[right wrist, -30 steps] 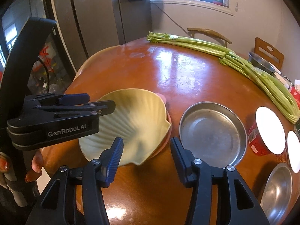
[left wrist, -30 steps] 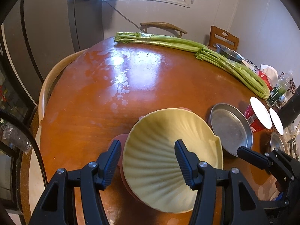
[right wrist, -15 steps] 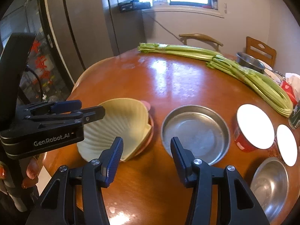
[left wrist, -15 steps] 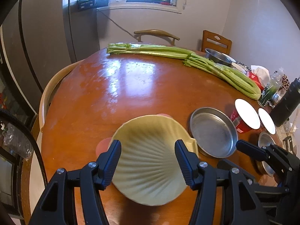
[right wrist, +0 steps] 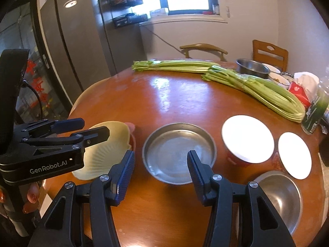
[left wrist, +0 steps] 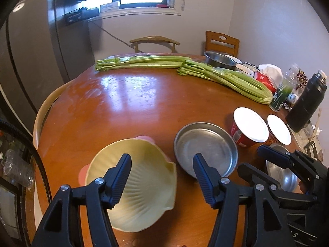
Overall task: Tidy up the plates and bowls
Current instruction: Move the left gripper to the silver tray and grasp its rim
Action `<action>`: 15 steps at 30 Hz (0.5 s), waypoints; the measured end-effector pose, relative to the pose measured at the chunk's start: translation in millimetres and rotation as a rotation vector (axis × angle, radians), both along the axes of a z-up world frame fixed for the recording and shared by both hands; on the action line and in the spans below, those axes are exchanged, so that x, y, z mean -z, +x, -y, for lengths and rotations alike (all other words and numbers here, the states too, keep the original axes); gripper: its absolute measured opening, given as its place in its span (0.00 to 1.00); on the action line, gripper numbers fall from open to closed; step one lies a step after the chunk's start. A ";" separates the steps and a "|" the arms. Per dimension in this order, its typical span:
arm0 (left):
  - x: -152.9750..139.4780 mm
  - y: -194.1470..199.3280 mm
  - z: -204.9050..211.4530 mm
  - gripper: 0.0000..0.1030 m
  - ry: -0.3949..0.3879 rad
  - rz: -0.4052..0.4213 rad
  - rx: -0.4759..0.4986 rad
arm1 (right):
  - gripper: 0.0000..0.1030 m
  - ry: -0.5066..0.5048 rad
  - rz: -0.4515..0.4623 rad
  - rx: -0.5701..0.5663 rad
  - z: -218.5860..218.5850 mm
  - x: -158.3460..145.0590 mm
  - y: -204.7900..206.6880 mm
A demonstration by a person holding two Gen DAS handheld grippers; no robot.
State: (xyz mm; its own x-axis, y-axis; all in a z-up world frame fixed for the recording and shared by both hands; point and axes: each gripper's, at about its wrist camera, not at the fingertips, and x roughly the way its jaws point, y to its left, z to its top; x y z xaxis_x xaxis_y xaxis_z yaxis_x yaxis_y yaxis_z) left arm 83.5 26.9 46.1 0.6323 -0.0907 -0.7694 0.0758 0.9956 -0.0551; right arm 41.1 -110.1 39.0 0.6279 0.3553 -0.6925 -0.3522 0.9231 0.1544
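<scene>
A pale yellow shell-shaped dish [left wrist: 144,181] [right wrist: 107,150] rests on a pink plate [left wrist: 144,138] near the table's front left. Right of it lies a shallow steel plate [left wrist: 205,150] [right wrist: 178,152]. My left gripper [left wrist: 162,157] hovers above and in front of the yellow dish. Its jaws are opening with nothing between them. It also shows from the side in the right wrist view, left gripper [right wrist: 93,127]. My right gripper [right wrist: 161,154] hangs open and empty over the steel plate's near edge. A small steel bowl [right wrist: 281,195] sits at the front right.
Two red cups with white lids [right wrist: 246,138] [right wrist: 294,156] stand right of the steel plate. Long celery bunches [right wrist: 257,88] lie across the back of the round wooden table [left wrist: 133,107]. A steel pot [right wrist: 251,68], a black flask [left wrist: 306,103] and small clutter crowd the right edge.
Both grippers have drawn back and upward from the dishes, so more of the table shows. The yellow dish stays on the pink plate. The left jaws stand slightly wider.
</scene>
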 end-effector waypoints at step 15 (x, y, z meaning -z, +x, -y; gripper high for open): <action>13.3 34.5 40.2 0.61 0.045 -0.061 0.073 | 0.54 0.035 -0.050 0.092 39.0 9.9 13.1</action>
State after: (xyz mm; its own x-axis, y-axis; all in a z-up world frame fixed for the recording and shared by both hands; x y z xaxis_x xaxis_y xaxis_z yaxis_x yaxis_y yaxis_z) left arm 118.0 -13.3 32.8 0.5767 -0.0995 -0.8108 0.1457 0.9892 -0.0177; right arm 54.2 -149.1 29.1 0.6239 0.3223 -0.7119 -0.2575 0.9449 0.2021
